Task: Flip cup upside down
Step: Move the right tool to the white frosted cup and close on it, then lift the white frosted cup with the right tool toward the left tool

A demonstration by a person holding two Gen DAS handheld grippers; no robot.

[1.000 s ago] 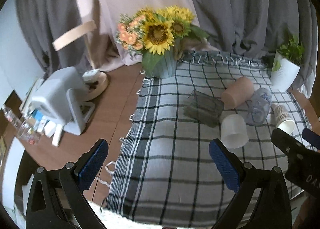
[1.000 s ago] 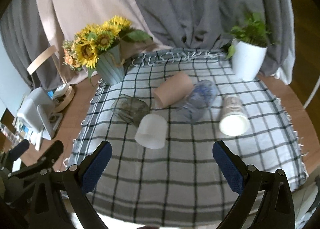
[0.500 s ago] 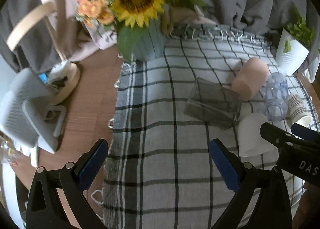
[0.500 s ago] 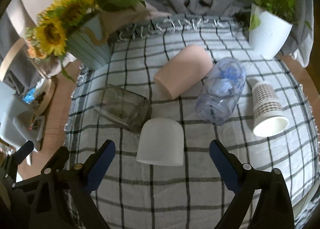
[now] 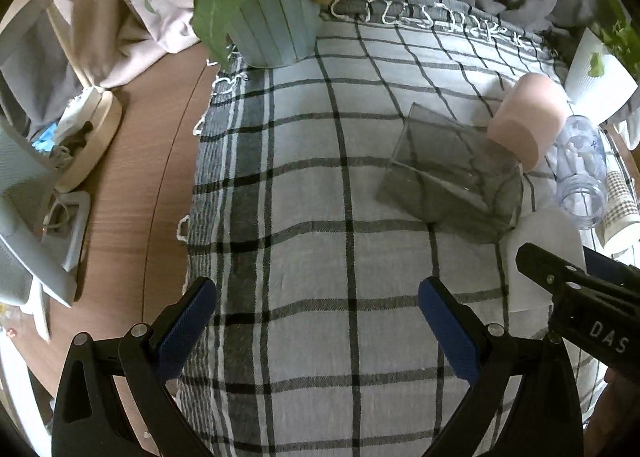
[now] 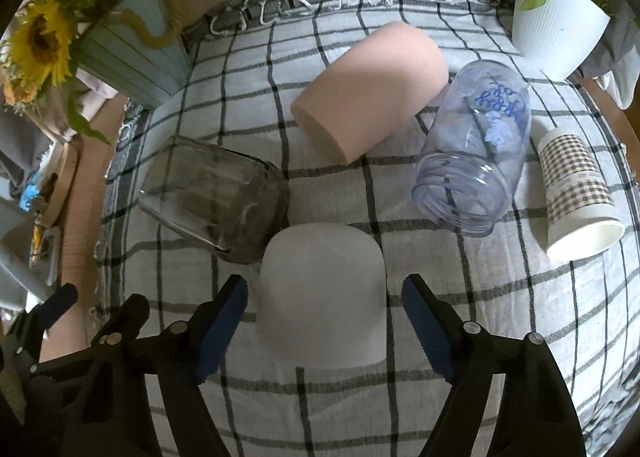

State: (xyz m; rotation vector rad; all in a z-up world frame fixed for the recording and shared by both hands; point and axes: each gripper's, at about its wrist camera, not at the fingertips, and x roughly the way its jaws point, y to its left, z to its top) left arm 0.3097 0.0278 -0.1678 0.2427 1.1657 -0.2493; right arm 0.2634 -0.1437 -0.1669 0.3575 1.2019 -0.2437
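Closer now: white cup (image 6: 322, 289) between right jaws.

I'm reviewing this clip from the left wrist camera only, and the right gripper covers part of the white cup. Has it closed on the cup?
Observer: No. The right gripper is open, with one finger on each side of the white cup and a gap showing on both sides.
Operator: And the paper cup at my right edge, how is it lying?
Observer: The paper cup lies on its side with its open mouth facing the right wrist camera, well apart from the white cup.
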